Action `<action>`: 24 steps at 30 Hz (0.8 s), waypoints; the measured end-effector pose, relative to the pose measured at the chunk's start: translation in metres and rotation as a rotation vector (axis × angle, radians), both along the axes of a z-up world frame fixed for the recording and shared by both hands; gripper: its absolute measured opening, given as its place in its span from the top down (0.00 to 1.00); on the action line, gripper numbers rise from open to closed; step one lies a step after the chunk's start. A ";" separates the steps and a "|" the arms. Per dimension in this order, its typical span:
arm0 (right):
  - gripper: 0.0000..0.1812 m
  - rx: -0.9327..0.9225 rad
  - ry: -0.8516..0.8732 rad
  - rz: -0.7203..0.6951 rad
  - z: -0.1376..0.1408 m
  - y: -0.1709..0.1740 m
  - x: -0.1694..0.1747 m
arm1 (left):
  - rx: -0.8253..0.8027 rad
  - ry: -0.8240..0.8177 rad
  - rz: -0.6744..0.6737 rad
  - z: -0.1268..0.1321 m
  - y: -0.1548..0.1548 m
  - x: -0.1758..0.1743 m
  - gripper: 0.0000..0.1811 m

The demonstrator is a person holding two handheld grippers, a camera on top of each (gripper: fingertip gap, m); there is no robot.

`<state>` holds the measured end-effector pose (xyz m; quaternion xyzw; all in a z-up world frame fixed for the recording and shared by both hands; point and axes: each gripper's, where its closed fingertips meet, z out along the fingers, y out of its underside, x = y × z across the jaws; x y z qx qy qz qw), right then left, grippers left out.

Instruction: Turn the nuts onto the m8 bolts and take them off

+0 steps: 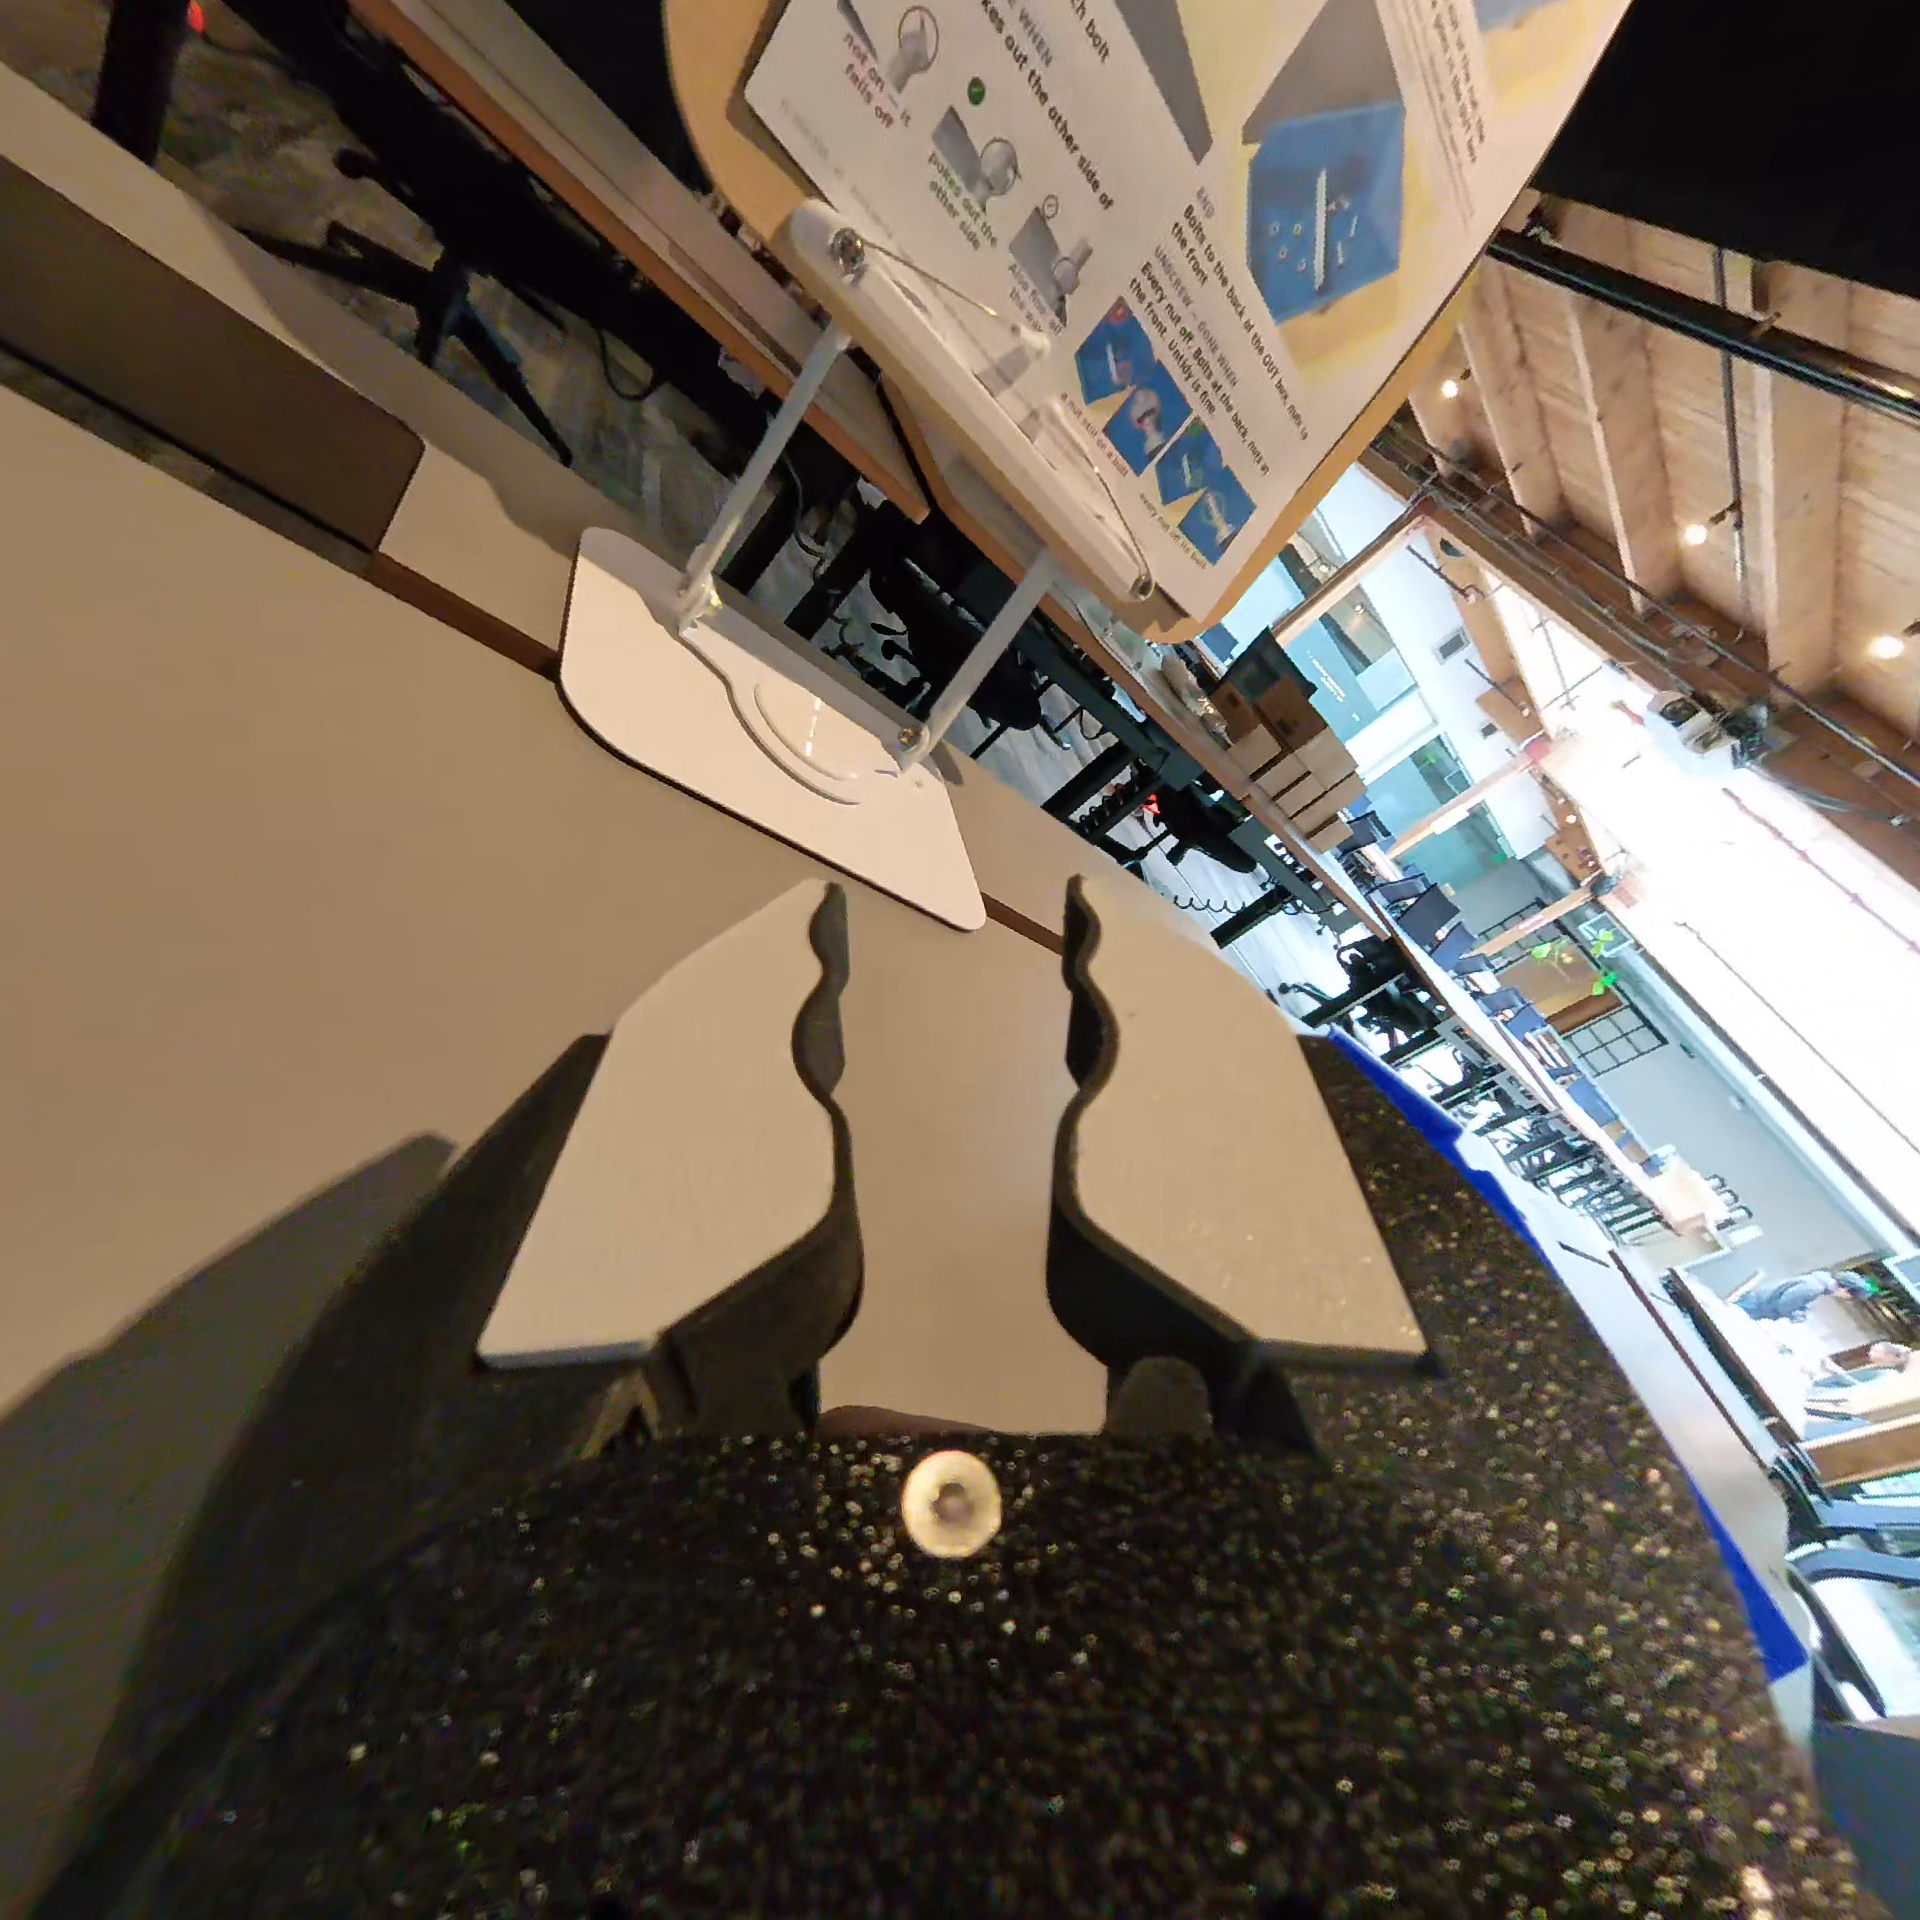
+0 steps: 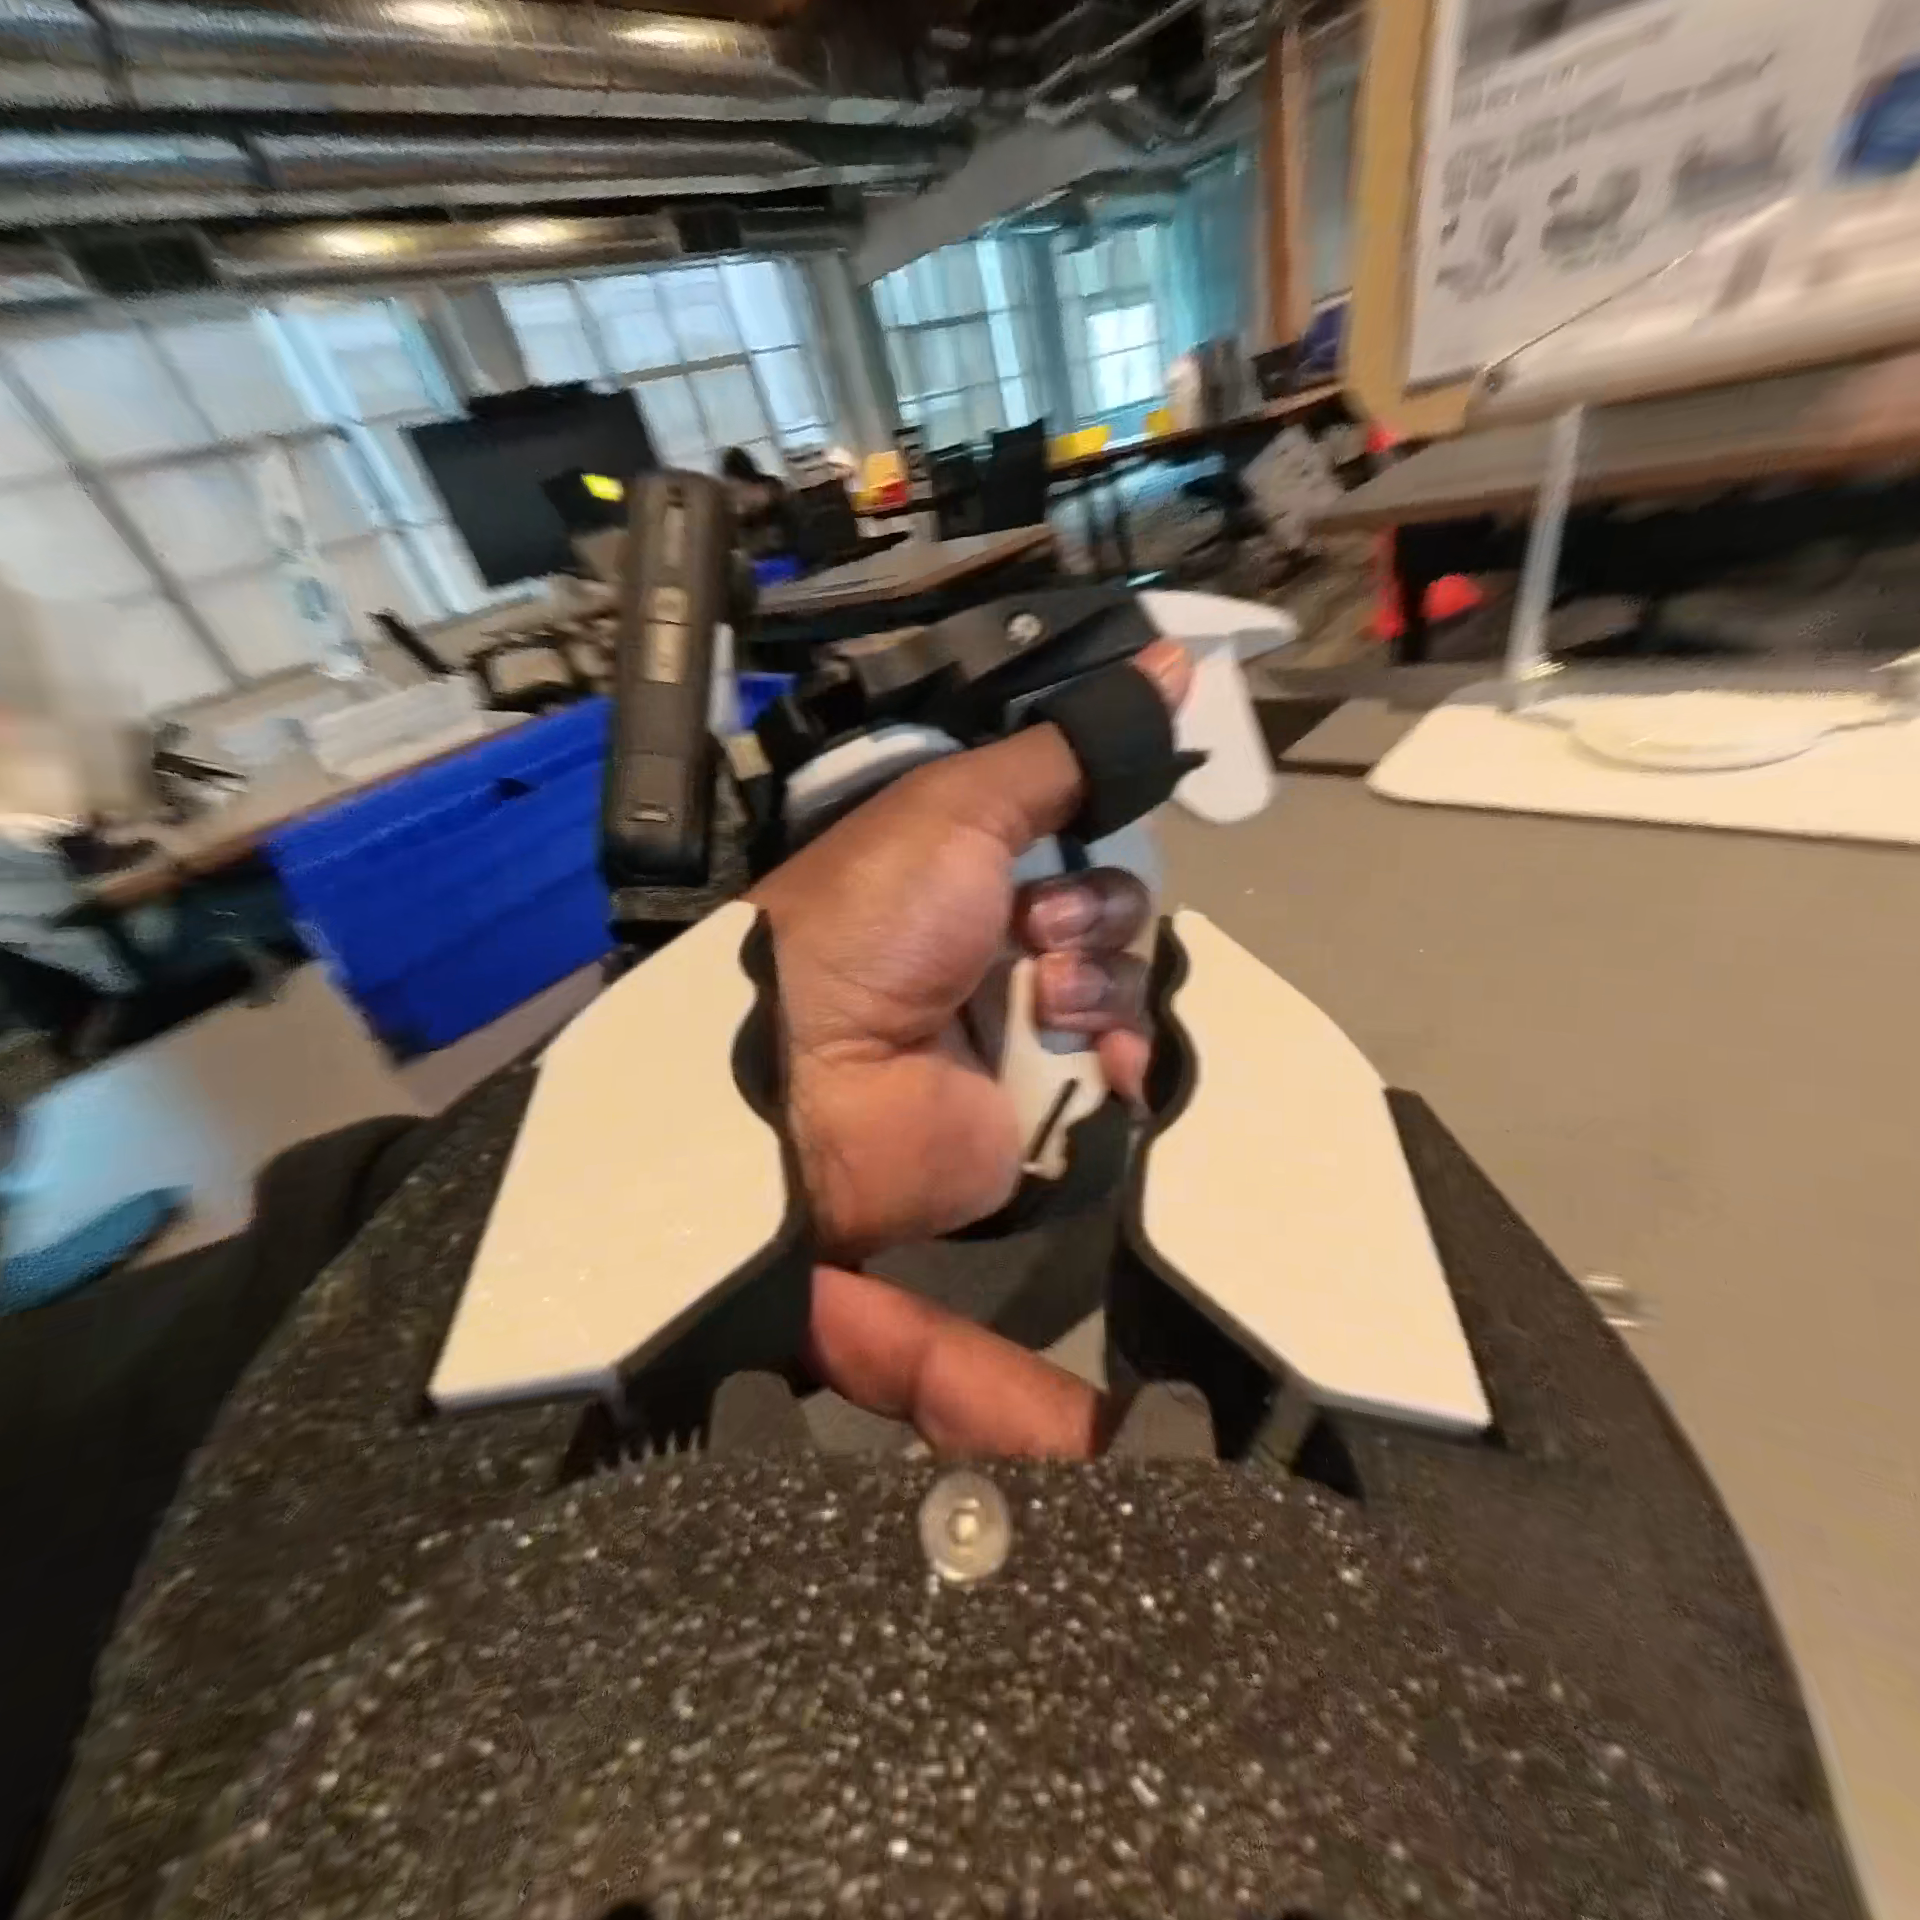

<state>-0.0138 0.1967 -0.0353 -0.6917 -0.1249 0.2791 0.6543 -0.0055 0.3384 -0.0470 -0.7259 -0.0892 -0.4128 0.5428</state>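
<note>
My left gripper (image 1: pixel 951 925) is rolled steeply over the grey tabletop (image 1: pixel 260 935), its two white-faced fingers (image 1: pixel 686 1122) parted by a moderate gap with only bare table between them; it holds nothing. Just beyond the fingertips stands the white document stand (image 1: pixel 769 727); its flat base lies on the tabletop and thin struts carry a tilted wooden board with a printed instruction sheet (image 1: pixel 1039 208) clipped to it. To the right of that stand, a sliver of a blue bin (image 1: pixel 1403 1101) edges past my gripper's black body.

My right gripper (image 2: pixel 961 935) is also spread, somewhat wider, and grips nothing; through the gap I see my left hand (image 2: pixel 904 1039) wrapped round the pale handle of the other gripper (image 2: pixel 1226 707), a black strap round the thumb. The document stand (image 2: pixel 1558 540) sits to the right of that hand, further back on the table; the blue bin (image 2: pixel 447 862) sits to its left, at the table's edge. This view is blurred.

I can see no nuts or M8 bolts in either view, so I cannot tell where they lie.
</note>
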 end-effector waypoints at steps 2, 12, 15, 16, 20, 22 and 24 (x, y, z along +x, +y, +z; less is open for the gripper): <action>0.64 -0.044 0.087 0.092 -0.003 -0.003 -0.008 | -0.004 -0.013 -0.020 -0.001 -0.001 0.004 0.78; 0.75 -0.003 0.124 0.196 0.008 -0.007 -0.015 | 0.016 0.030 -0.107 -0.006 -0.010 0.022 0.79; 0.84 0.042 0.138 0.165 0.019 -0.004 -0.007 | 0.044 0.078 -0.122 -0.007 -0.020 0.031 0.79; 0.85 0.047 0.135 0.155 0.020 -0.003 -0.005 | 0.049 0.081 -0.127 -0.007 -0.023 0.034 0.79; 0.87 0.056 0.126 0.119 0.018 0.000 0.006 | 0.054 0.061 -0.125 -0.006 -0.033 0.032 0.79; 0.88 0.055 0.122 0.104 0.016 0.003 0.011 | 0.032 -0.004 -0.131 -0.003 -0.036 0.028 0.80; 0.86 0.080 0.120 0.124 0.018 0.000 0.007 | 0.030 -0.040 -0.143 0.002 -0.038 0.025 0.82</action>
